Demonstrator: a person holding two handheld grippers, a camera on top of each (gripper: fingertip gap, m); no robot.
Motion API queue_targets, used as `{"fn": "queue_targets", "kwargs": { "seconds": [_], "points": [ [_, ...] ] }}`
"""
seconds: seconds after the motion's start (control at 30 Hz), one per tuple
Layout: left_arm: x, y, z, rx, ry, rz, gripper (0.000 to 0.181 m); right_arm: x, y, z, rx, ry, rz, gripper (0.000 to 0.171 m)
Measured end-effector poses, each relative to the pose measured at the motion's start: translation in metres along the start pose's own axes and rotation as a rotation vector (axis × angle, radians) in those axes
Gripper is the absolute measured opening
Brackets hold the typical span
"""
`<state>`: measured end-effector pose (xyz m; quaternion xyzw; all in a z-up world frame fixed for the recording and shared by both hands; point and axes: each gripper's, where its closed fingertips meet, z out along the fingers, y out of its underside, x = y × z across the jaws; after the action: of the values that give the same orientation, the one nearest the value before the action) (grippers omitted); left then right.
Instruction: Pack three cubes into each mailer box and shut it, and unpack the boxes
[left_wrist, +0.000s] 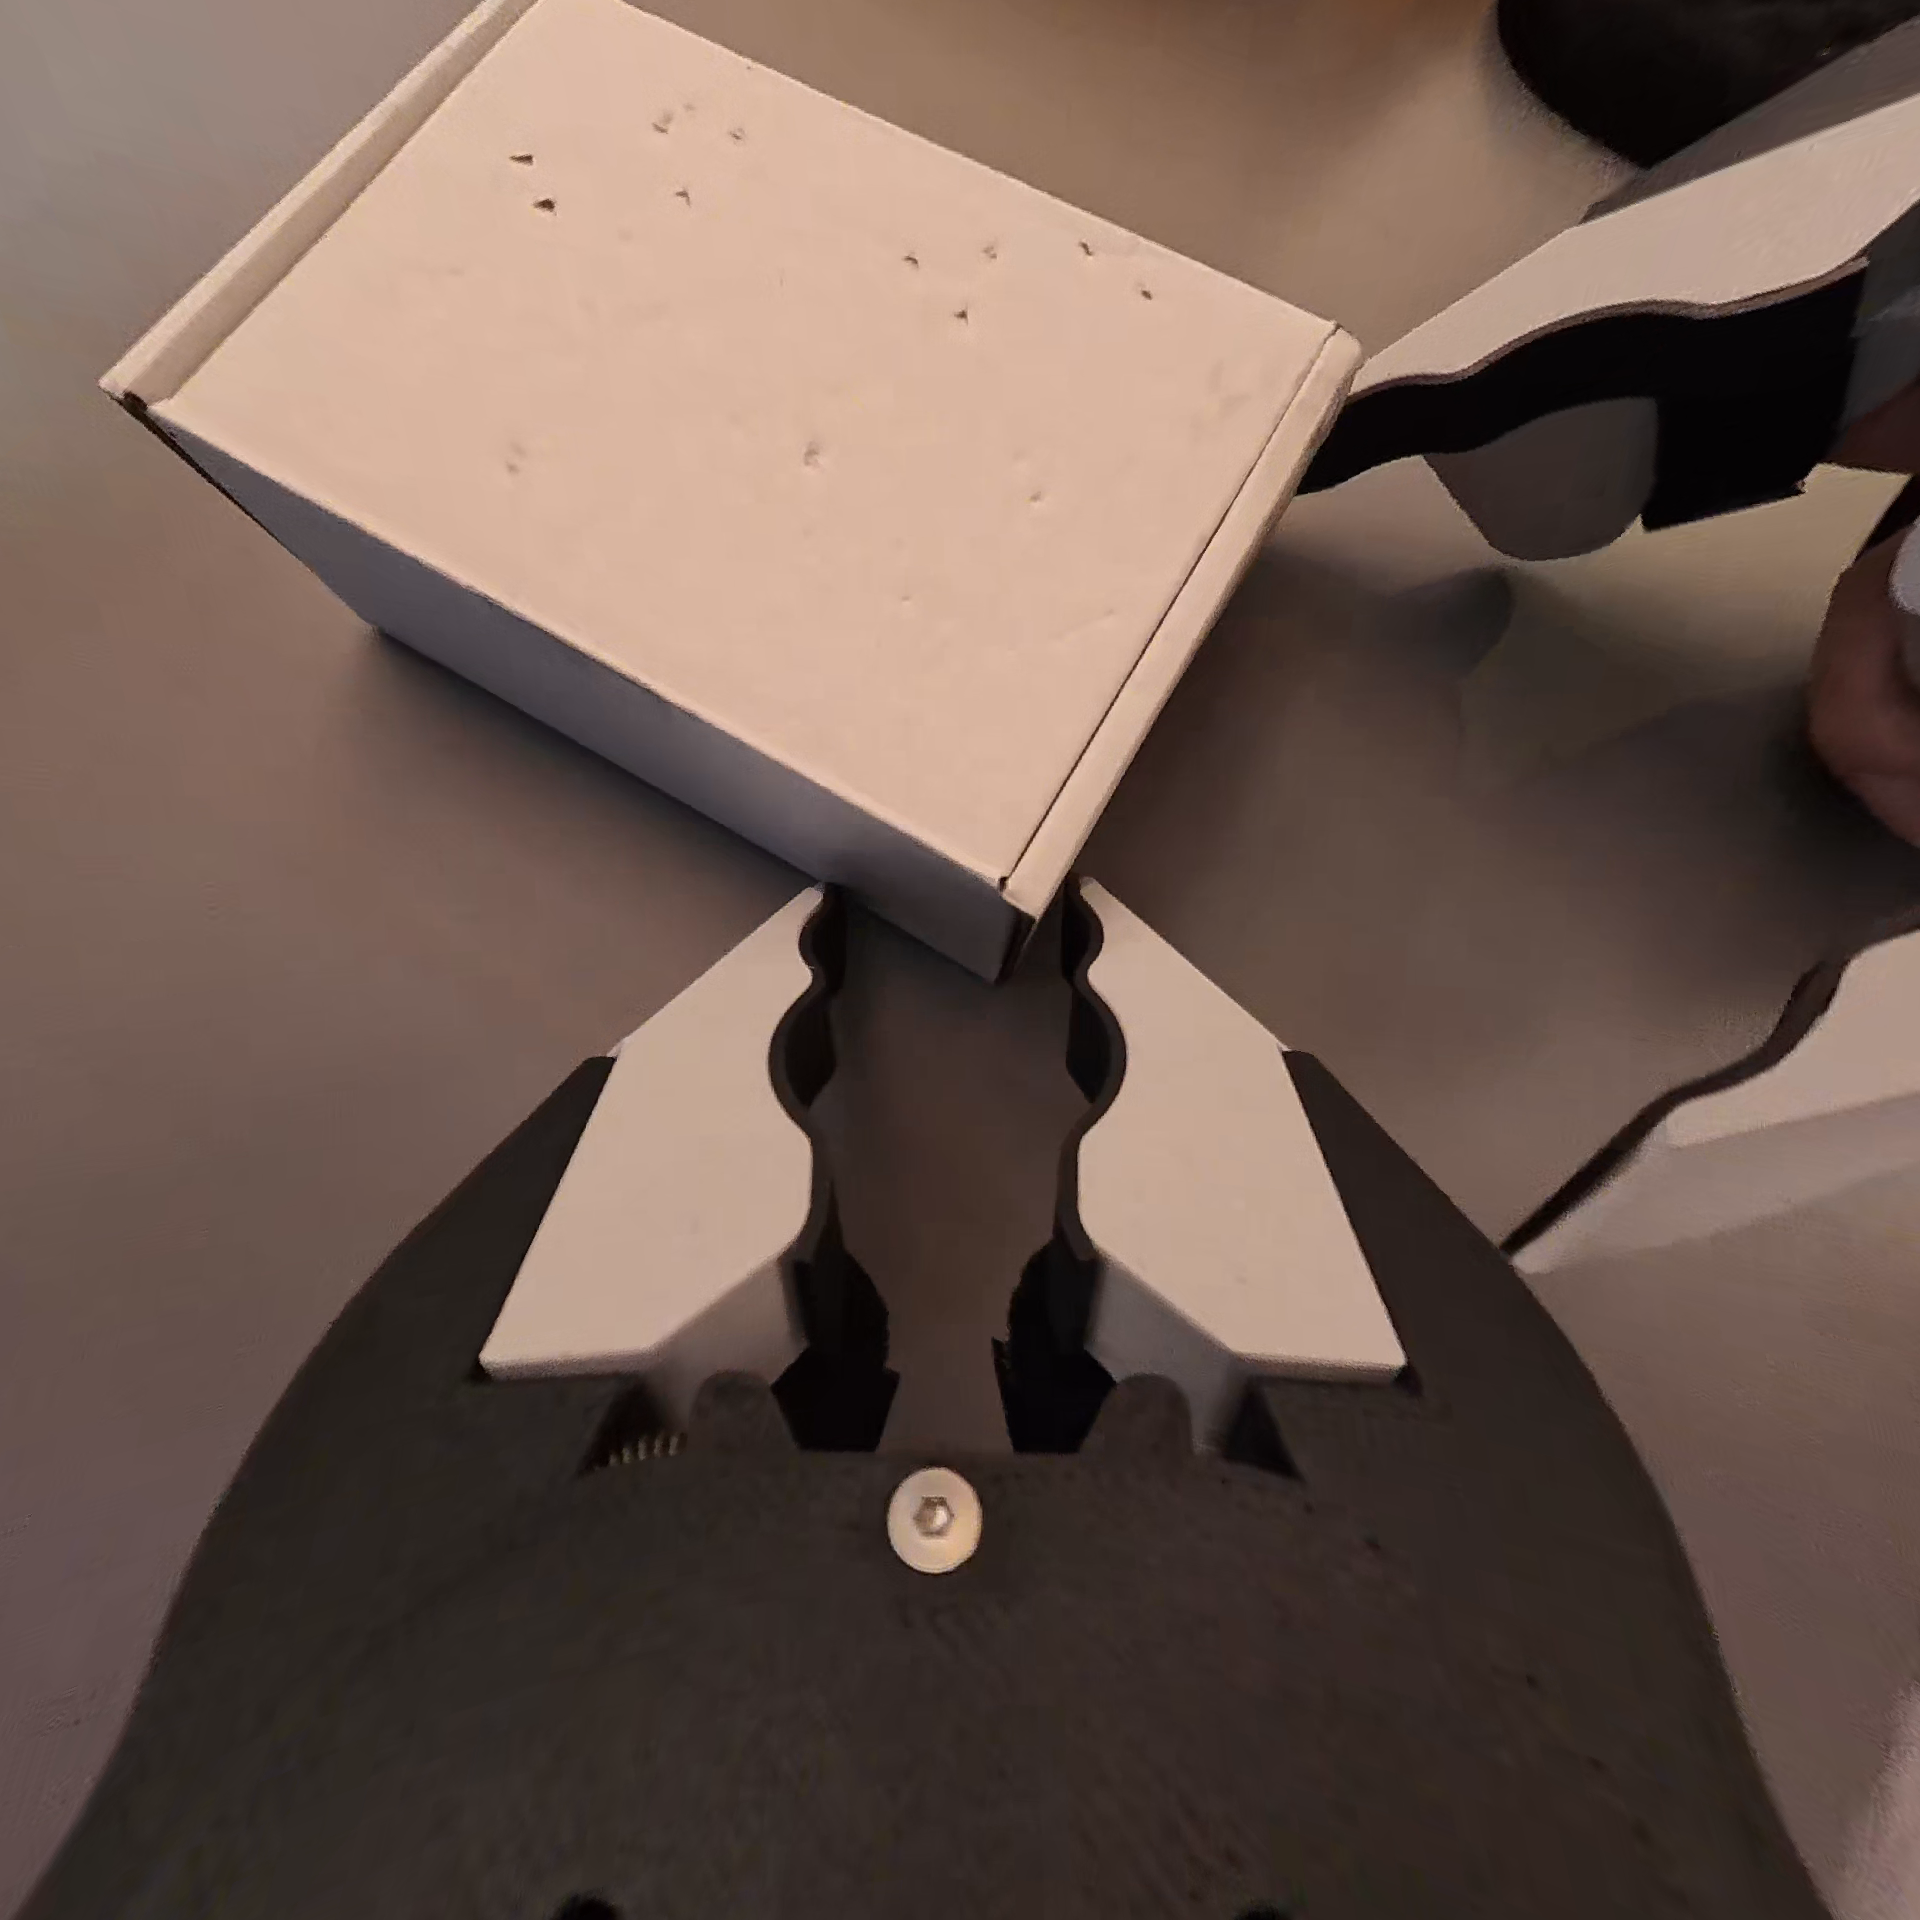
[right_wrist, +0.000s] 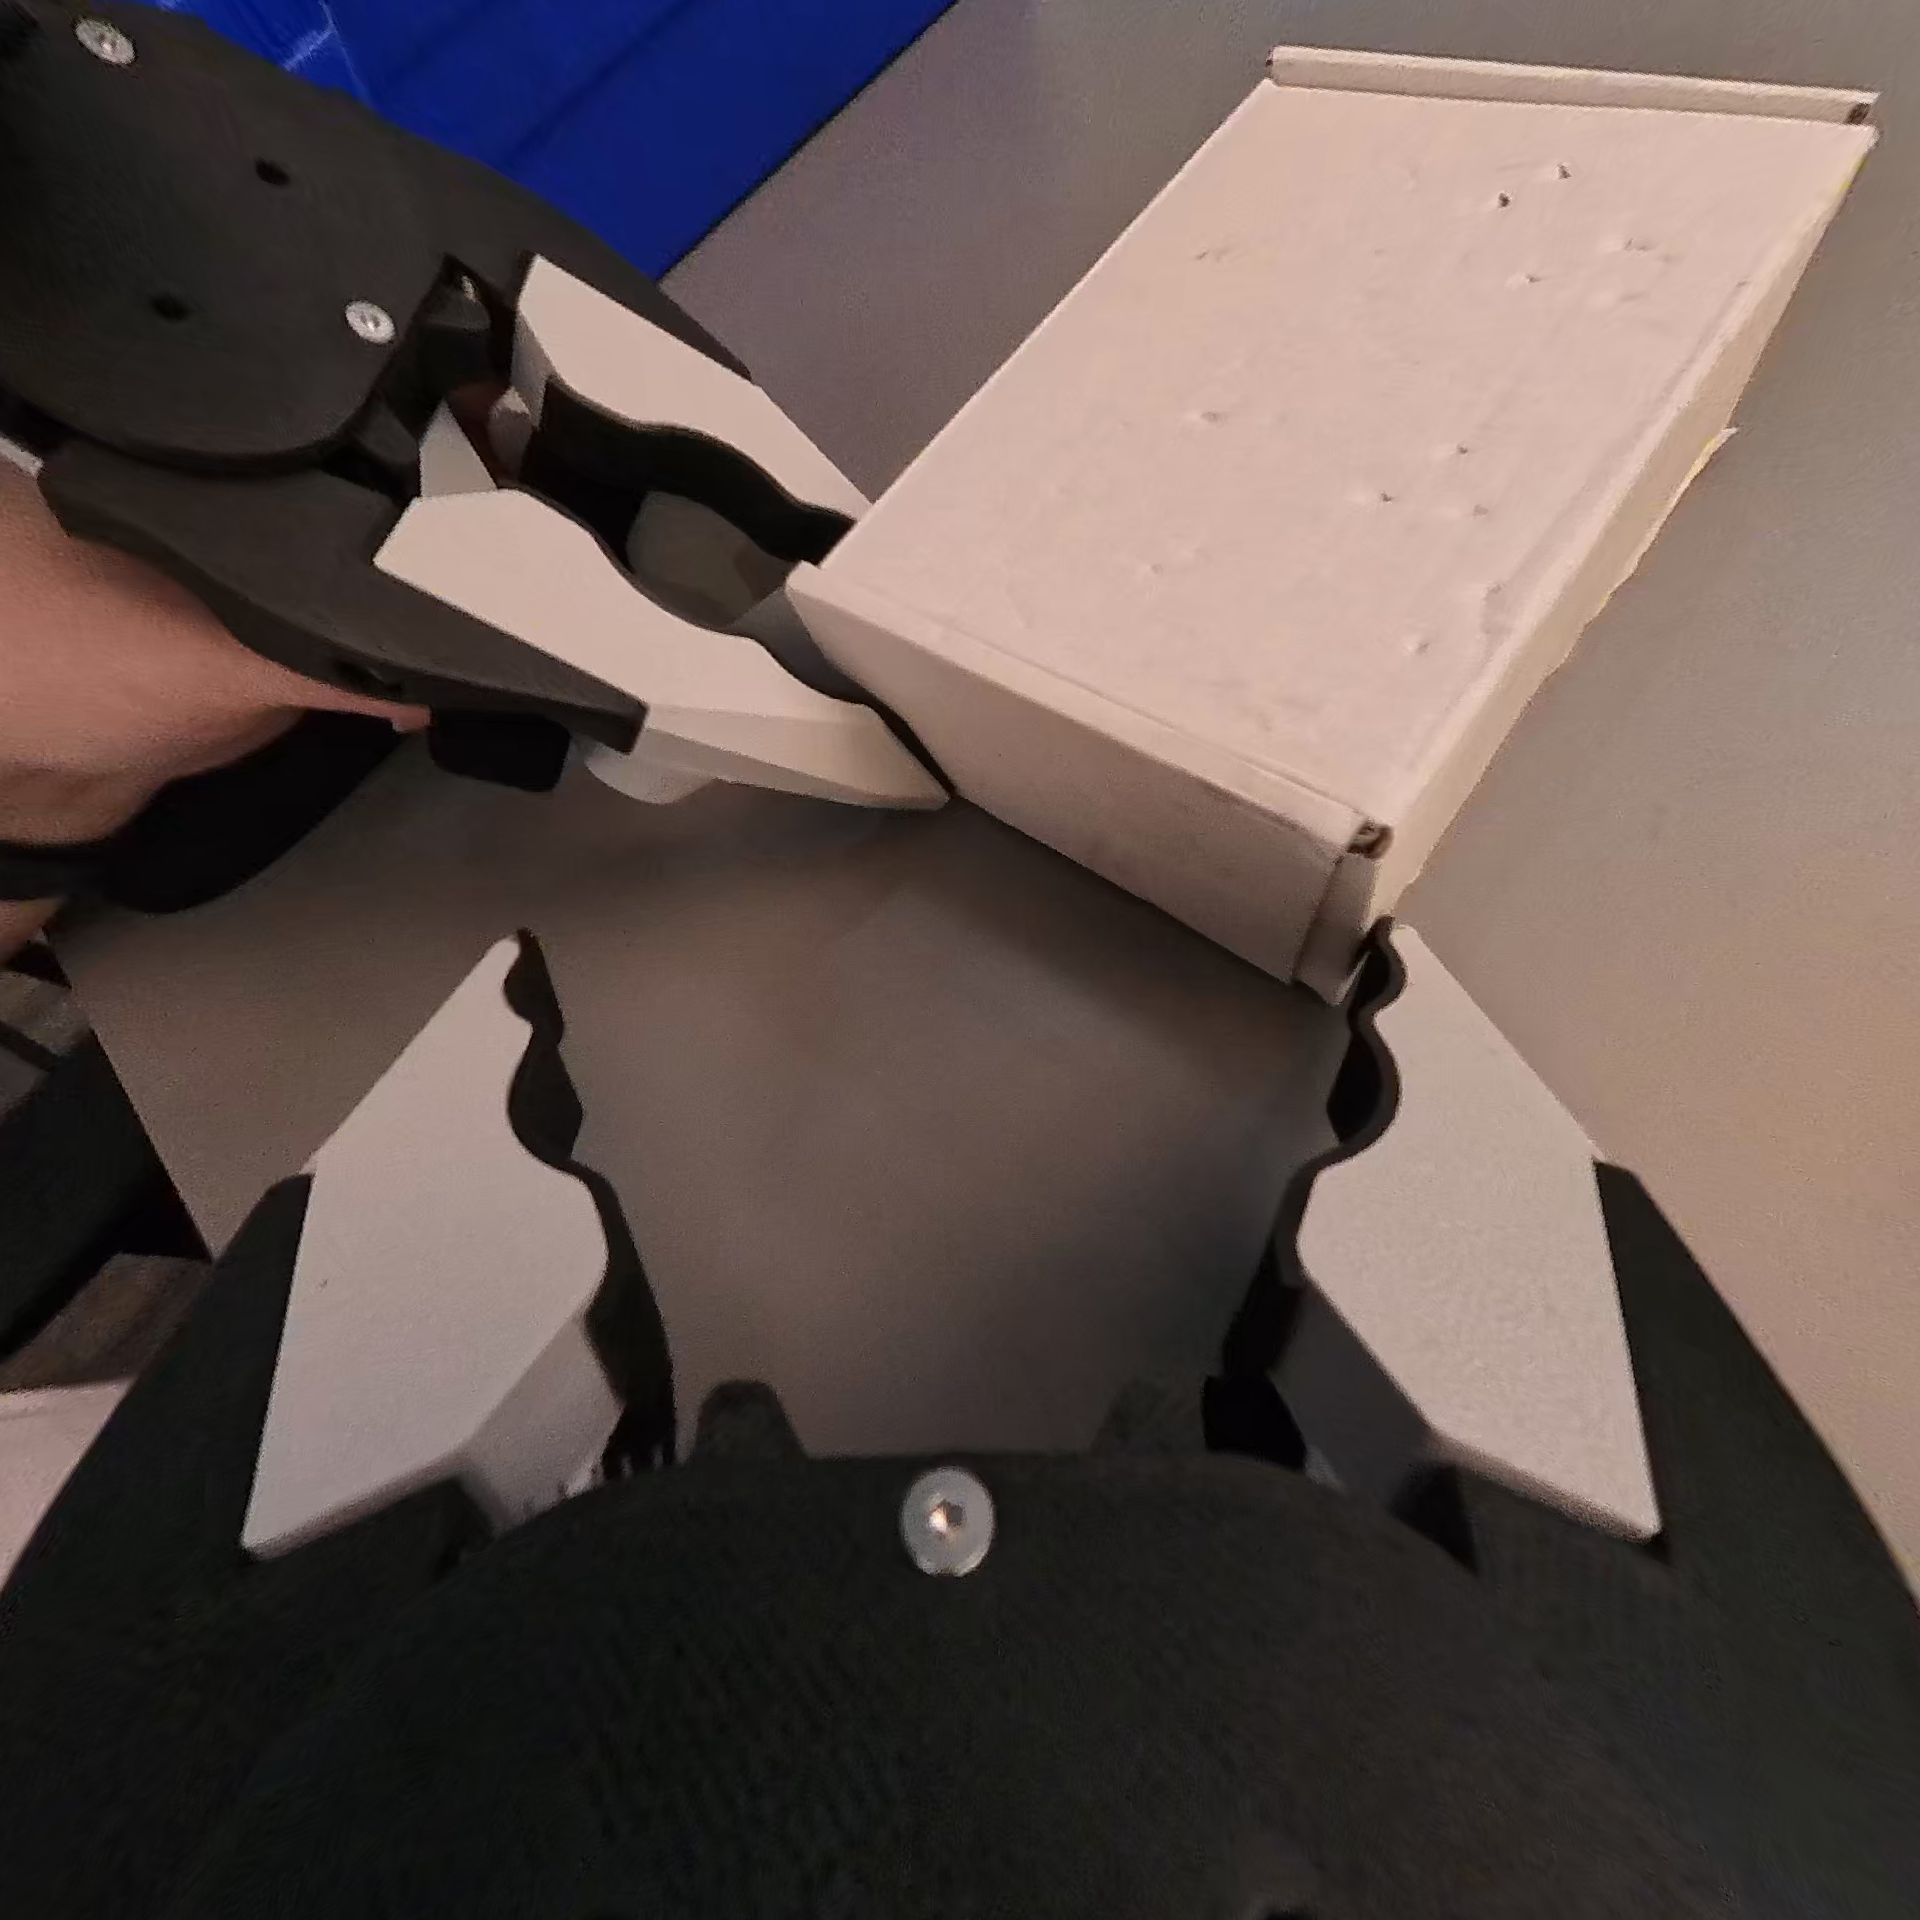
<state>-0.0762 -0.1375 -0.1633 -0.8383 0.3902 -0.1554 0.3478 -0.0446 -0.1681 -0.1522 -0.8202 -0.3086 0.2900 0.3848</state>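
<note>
A closed white mailer box (left_wrist: 727, 416) with small dents in its lid lies on the grey table (left_wrist: 208, 935). It also shows in the right wrist view (right_wrist: 1351, 416). My left gripper (left_wrist: 951, 914) straddles the box's near corner, with one fingertip pressed on each side face. It also shows in the right wrist view (right_wrist: 896, 652). My right gripper (right_wrist: 956, 940) is wide open and empty. Its right fingertip (right_wrist: 1387, 966) touches another lower corner of the box. In the left wrist view it (left_wrist: 1429, 842) shows at the right. No cubes are visible.
A blue surface (right_wrist: 623, 104) lies beyond the table's far edge. A hand (right_wrist: 104, 675) holds the left gripper. A dark object (left_wrist: 1662, 62) sits at the top right of the left wrist view.
</note>
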Motion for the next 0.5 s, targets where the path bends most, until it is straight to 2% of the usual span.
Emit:
{"fn": "queue_targets", "kwargs": {
  "seconds": [0.17, 0.37, 0.5],
  "points": [
    [0.0006, 0.0008, 0.0008, -0.004, -0.023, 0.009, 0.039, -0.0047, -0.0061, 0.0025, 0.036, -0.009, 0.072, 0.150],
    [-0.0009, 0.0016, 0.0013, -0.016, -0.047, 0.031, 0.039, -0.0071, -0.0026, 0.0054, 0.014, 0.016, 0.060, 0.152],
    [-0.0024, 0.0021, 0.0010, -0.009, -0.043, 0.039, 0.039, 0.0005, -0.0071, 0.0001, 0.045, 0.000, 0.055, 0.141]
  ]
}}
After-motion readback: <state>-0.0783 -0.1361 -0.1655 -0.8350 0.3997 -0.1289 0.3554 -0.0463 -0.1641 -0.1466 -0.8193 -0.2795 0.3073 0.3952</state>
